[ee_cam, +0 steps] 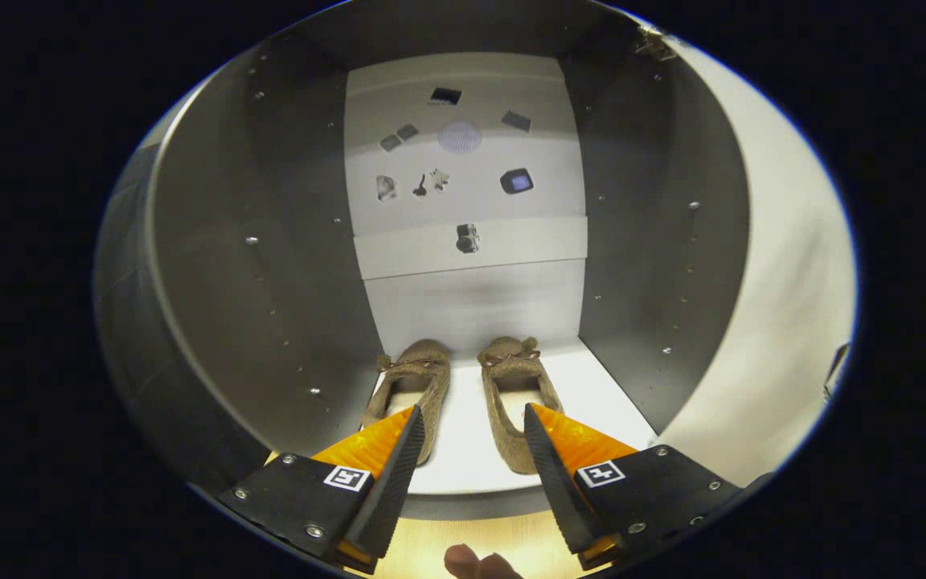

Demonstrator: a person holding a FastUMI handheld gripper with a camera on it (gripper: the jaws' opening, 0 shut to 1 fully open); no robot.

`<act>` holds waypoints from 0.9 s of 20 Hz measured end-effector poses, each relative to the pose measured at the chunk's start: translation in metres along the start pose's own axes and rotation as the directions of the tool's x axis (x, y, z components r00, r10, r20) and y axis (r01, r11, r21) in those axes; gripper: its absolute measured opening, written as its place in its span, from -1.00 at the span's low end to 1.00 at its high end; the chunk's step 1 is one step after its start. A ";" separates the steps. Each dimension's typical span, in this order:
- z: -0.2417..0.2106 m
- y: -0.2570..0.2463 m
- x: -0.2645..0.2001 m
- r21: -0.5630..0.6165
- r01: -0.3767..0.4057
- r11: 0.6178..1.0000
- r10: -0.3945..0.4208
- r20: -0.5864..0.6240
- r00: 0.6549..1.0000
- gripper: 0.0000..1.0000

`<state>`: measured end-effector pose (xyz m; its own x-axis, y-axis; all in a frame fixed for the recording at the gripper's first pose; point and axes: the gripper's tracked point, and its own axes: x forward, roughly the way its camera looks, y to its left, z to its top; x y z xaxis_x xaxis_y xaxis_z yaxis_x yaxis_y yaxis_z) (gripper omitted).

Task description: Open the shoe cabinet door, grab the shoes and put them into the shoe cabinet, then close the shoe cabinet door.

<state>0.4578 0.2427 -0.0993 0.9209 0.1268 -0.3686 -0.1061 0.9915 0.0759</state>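
I have the gripper [469, 438] at lower centre, jaws apart and empty, with nothing between them but bare shelf. The two brown slippers [463, 394] sit side by side on the white shelf [592, 394] inside the shoe cabinet [214, 273], toes toward the back, fuzzy with small bows; I judge only the door remains.

Two brown slippers stand side by side on the shoe cabinet's white shelf — the left slipper [411, 394] and the right slipper [516, 402]. One shoe cabinet [214, 265], one open door [784, 265]. One hand-held gripper [469, 422] — two fingers, spread apart, empty. Eight small dark pictures [467, 238] mark the back panel.
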 end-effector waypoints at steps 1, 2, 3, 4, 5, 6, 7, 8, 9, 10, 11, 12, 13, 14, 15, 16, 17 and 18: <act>-0.002 0.000 -0.017 -0.002 0.011 1.000 -0.011 0.014 1.000 0.60; -0.003 0.000 -0.036 -0.003 0.018 1.000 -0.018 0.032 0.999 0.66; -0.004 0.004 -0.051 -0.003 0.012 1.000 -0.012 0.050 0.999 0.69; -0.008 0.005 -0.070 -0.012 0.008 1.000 -0.007 0.056 0.998 0.71; -0.013 0.003 -0.089 -0.025 0.018 1.000 -0.016 0.056 0.998 0.73; -0.016 -0.002 -0.110 -0.032 0.039 0.999 -0.037 0.061 0.997 0.76; -0.017 -0.004 -0.129 -0.033 0.047 0.998 -0.044 0.068 0.997 0.77; -0.020 -0.003 -0.147 -0.033 0.040 0.999 -0.038 0.073 0.997 0.79; -0.023 -0.005 -0.163 -0.031 0.038 0.999 -0.036 0.081 0.996 0.80; -0.025 -0.008 -0.179 -0.027 0.039 0.999 -0.037 0.091 0.995 0.80; -0.026 -0.009 -0.192 -0.023 0.030 0.999 -0.027 0.104 0.994 0.81; -0.028 -0.010 -0.205 -0.017 0.012 1.000 -0.010 0.113 0.994 0.81; -0.032 -0.012 -0.215 -0.014 -0.003 1.000 0.005 0.115 0.993 0.82; -0.035 -0.014 -0.226 -0.008 -0.019 1.000 0.020 0.122 0.992 0.82; -0.036 -0.016 -0.237 -0.002 -0.039 0.999 0.039 0.129 0.991 0.82; -0.042 -0.021 -0.249 0.003 -0.053 0.999 0.052 0.121 0.991 0.82; -0.047 -0.025 -0.262 0.003 -0.075 0.997 0.074 0.121 0.990 0.82; -0.051 -0.031 -0.275 -0.008 -0.096 0.995 0.096 0.126 0.987 0.83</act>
<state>0.1888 0.1785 -0.0477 0.9462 0.2170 -0.2400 -0.1971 0.9748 0.1040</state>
